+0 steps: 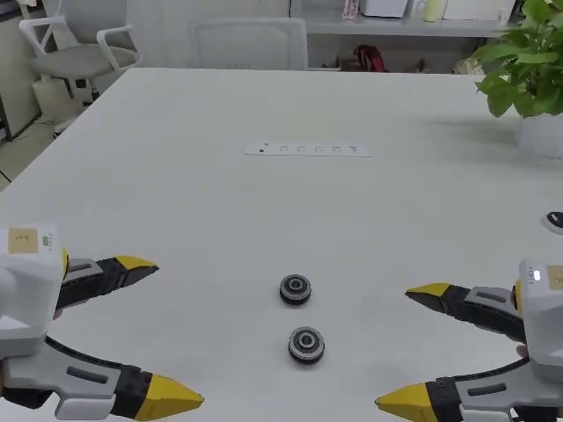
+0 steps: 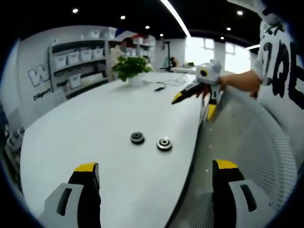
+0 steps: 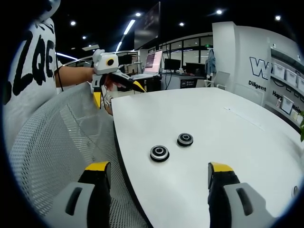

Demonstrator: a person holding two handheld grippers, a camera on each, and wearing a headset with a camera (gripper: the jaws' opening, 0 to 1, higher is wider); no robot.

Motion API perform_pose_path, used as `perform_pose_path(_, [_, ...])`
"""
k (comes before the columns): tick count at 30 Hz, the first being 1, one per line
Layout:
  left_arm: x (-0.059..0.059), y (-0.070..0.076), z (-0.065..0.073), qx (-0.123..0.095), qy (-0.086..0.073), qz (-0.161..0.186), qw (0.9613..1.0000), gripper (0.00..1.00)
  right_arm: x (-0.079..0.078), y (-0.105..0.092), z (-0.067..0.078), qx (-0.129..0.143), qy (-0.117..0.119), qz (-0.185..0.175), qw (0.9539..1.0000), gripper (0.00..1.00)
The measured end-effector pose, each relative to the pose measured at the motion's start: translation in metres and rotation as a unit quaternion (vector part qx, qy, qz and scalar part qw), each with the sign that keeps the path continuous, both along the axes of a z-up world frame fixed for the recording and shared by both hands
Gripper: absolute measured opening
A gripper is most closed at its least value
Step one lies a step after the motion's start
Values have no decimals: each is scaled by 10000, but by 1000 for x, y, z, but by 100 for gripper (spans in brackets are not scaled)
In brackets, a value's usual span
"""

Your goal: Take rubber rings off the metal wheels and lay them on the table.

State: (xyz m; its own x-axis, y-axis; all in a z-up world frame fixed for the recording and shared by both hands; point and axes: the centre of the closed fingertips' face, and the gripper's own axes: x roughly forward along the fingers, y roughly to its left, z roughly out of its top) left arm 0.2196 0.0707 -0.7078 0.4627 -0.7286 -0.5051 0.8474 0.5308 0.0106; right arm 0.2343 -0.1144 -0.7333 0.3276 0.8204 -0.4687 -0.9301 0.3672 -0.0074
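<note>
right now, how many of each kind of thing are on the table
wheels: 2
plant: 1
white strip: 1
dark thing at the right edge, too cut off to name: 1
total: 5

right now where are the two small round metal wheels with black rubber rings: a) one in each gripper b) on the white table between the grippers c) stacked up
b: the farther metal wheel and the nearer metal wheel lie apart on the white table, between the open left gripper and right gripper.
</note>
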Motion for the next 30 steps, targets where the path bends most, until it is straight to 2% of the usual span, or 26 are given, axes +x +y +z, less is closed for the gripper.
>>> perform_pose_path(14, [7,-5,-5,88,49,-131,9999,97,10,5,-4,108,3,61,9999,75])
perform_pose_path(18, [11,-7,-5,115,31,-182,9998,96,13,7,-8,83,25,110,9999,72])
perform_pose_path(21, [14,-11,-4,136,2,-254,9996,94,17,10,-7,215,86,122,9997,69])
perform_pose_path(25, [19,-13,-6,136,19,-301,9995,93,22,12,-10,212,91,140,9996,66])
perform_pose_path(28, [20,-17,-7,31,97,-378,9992,88,24,14,-13,173,108,194,9996,63])
perform_pose_path(30, [20,-20,-9,70,94,-485,9988,86,26,16,-14,212,148,212,9994,62])
